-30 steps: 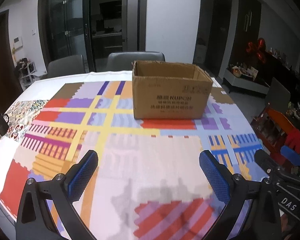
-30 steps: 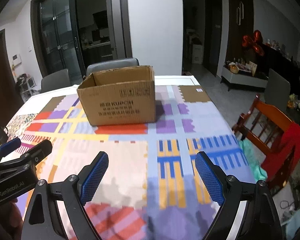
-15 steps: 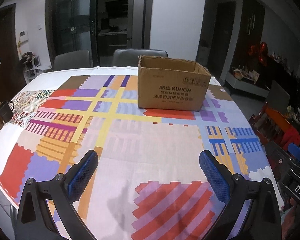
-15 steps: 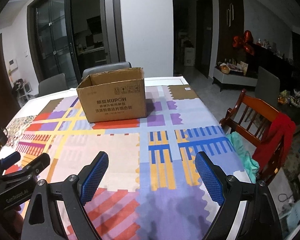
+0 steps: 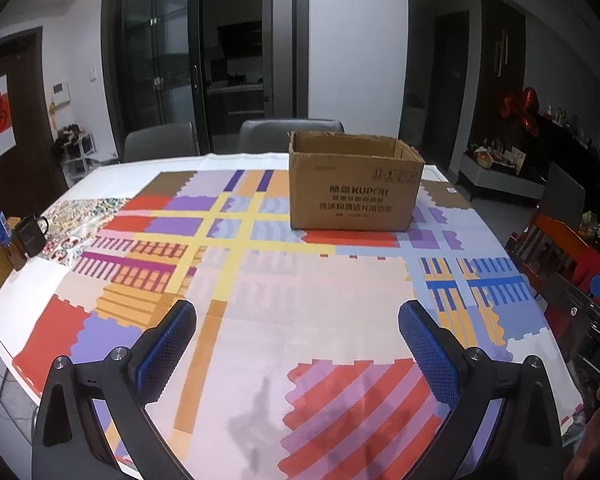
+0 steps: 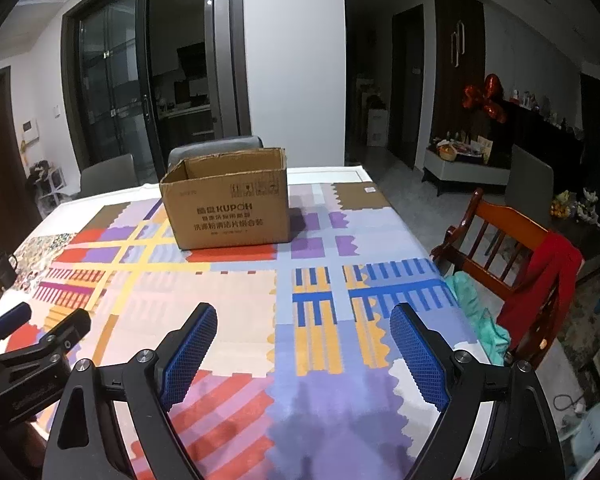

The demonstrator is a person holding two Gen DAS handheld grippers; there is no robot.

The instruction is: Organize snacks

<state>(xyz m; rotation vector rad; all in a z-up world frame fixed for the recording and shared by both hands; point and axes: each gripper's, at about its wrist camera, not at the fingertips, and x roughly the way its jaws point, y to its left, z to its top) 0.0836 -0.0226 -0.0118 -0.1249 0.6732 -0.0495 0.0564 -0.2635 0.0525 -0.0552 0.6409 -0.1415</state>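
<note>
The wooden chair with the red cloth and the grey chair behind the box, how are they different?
The wooden chair has an open back of orange-brown slats; the grey chair has a solid padded back. The wooden chair carries a red cloth draped over it; the grey chair is bare. The wooden chair stands at the table's right side; the grey chair sits at the far end, behind the cardboard box. Both are pulled up near the table.
</note>
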